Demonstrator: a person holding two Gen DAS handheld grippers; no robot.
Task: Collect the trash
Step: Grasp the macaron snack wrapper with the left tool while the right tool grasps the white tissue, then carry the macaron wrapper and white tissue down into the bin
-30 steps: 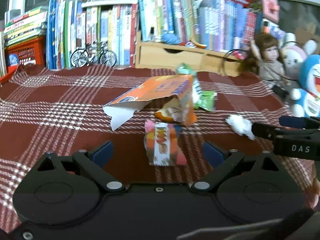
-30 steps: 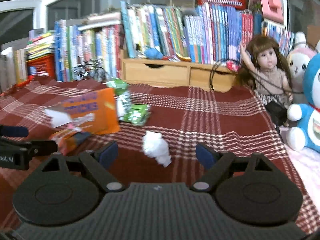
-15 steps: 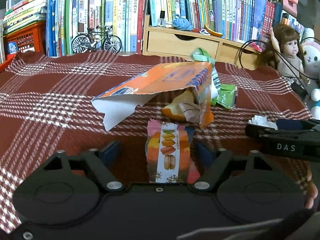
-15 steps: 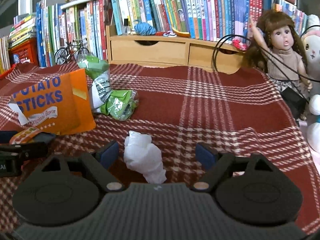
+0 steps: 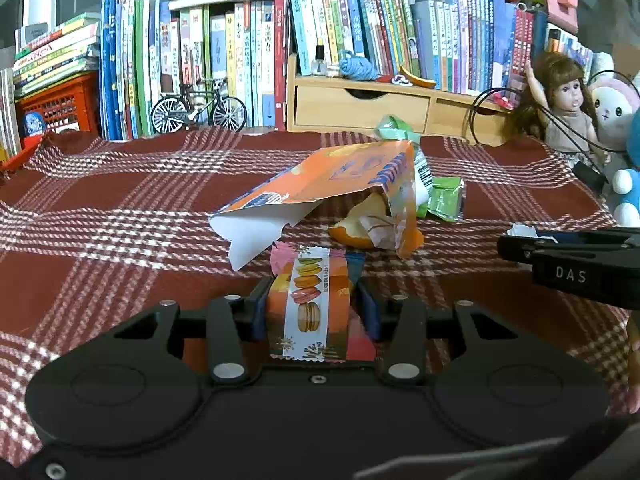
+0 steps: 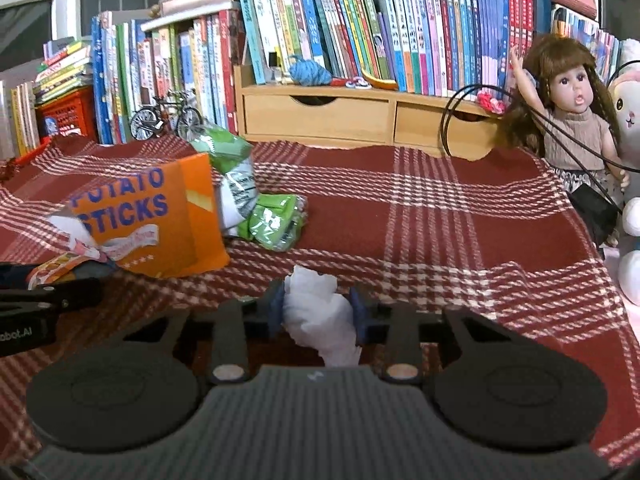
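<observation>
— What is the left gripper (image 5: pixel 314 310) doing?

— Its two blue pads are pressing in on a macaron snack wrapper (image 5: pixel 308 306), which is standing between them on the red plaid cloth (image 5: pixel 120 216), near the camera.

— And the right gripper (image 6: pixel 318 312)?

— It is clamping a crumpled white tissue (image 6: pixel 320 316) between its pads, also low on the cloth. In the left wrist view it is reaching in from the right edge, with the tissue peeking out at its tip.

— What is lying just beyond them?

— An orange potato sticks box (image 6: pixel 160 216) is lying torn open, its white flap hanging over the far end of the macaron wrapper. Orange peel (image 5: pixel 358 230) is sitting under the box's right end. Crumpled green wrappers (image 6: pixel 276 220) are resting against the box on its far right side.

— And farther back?

— Books (image 6: pixel 360 28) are standing in rows over a wooden drawer unit (image 6: pixel 340 118), a toy bicycle (image 5: pixel 198 110) is parked at far left, and a doll (image 6: pixel 572 108) is sitting at the right.
</observation>
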